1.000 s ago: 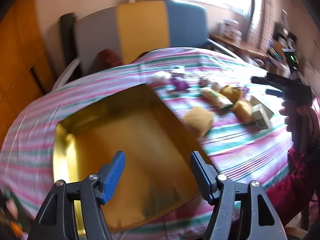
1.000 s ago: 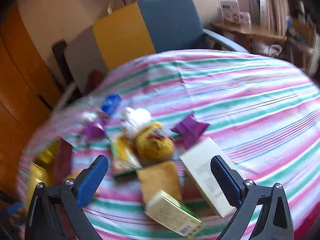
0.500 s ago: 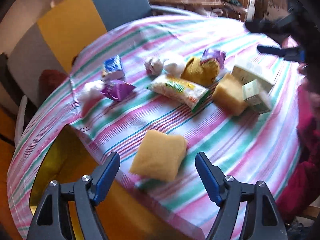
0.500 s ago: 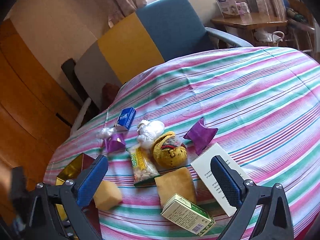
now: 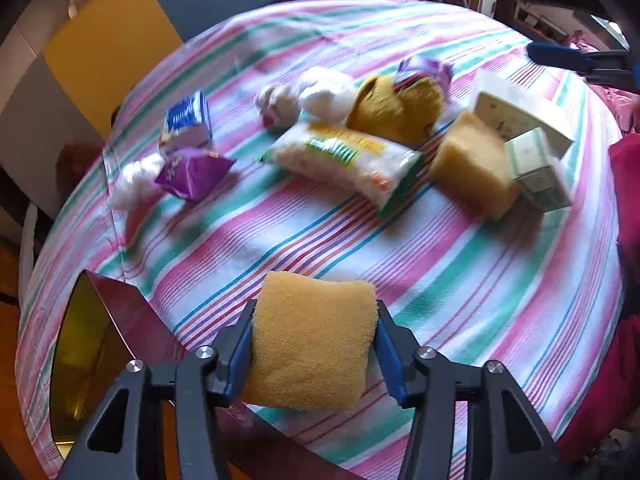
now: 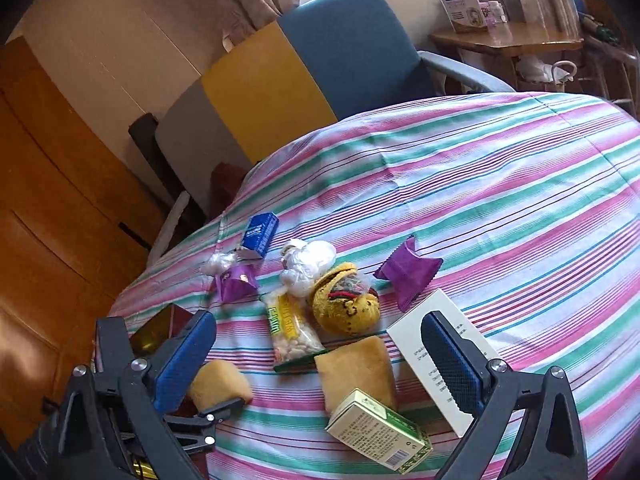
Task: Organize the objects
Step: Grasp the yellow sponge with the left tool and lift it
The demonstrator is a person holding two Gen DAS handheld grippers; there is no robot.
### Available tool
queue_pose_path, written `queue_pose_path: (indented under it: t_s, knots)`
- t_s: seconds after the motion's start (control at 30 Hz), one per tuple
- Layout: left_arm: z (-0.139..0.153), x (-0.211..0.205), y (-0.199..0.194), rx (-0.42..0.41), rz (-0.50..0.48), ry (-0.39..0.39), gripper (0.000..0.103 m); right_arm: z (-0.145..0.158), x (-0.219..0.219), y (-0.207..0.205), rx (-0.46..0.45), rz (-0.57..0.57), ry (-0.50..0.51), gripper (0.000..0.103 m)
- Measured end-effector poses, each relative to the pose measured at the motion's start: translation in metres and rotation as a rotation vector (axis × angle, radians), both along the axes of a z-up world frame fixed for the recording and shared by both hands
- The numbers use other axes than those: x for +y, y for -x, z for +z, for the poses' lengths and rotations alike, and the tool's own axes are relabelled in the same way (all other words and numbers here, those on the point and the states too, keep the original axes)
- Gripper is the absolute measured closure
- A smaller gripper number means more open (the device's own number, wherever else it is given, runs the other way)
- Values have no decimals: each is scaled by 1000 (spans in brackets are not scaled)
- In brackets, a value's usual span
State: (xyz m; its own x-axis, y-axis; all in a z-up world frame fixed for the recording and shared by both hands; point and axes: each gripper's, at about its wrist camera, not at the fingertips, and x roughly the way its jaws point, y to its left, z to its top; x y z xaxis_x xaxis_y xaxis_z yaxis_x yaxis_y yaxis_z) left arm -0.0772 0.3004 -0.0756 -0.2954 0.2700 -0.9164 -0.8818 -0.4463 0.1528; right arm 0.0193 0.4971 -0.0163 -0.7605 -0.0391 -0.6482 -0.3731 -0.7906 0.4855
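Your left gripper (image 5: 313,354) is clamping a yellow sponge (image 5: 312,340) between its blue pads, squeezing it in at both sides. It sits just above the striped tablecloth (image 5: 460,280), right beside the gold box (image 5: 86,344). You are seeing only a corner of that box in the left wrist view, at the near left edge of the table; its shiny gold inside is showing, and no item is visible in the part in view. The box's dark red wall is standing just left of the sponge.

Your right gripper (image 6: 320,356) is hanging with its jaws wide apart and nothing between them, over the near end of the clutter. Below it, a green and cream carton (image 6: 380,432) is lying tilted, touching a second yellow sponge (image 6: 356,368), with a flat white box (image 6: 412,336) just to the right.

Further out, a clear bag of nuts (image 6: 290,332) with a yellow label is lying beside a yellow knitted pouch (image 6: 346,304); dark red and grey bits are showing in the pouch's open mouth. White plastic bundles (image 6: 306,260) are touching the pouch on its far side. A purple packet (image 6: 408,270) is lying to the right of the pouch, another purple packet (image 6: 234,280) to the left, and a blue carton (image 6: 260,234) is sitting furthest back. Beyond the table, a chair (image 6: 320,72) in grey, yellow and blue is standing.
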Motion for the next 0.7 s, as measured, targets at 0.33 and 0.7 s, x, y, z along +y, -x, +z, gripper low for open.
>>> queue_pose_path:
  t_s: [0.33, 0.7]
  knots:
    - [62, -60, -46, -5, 130, -296, 49, -9, 4, 4, -72, 1, -20, 0]
    - [74, -150, -59, -16, 289, -392, 49, -32, -37, 15, -259, 211, -42, 19]
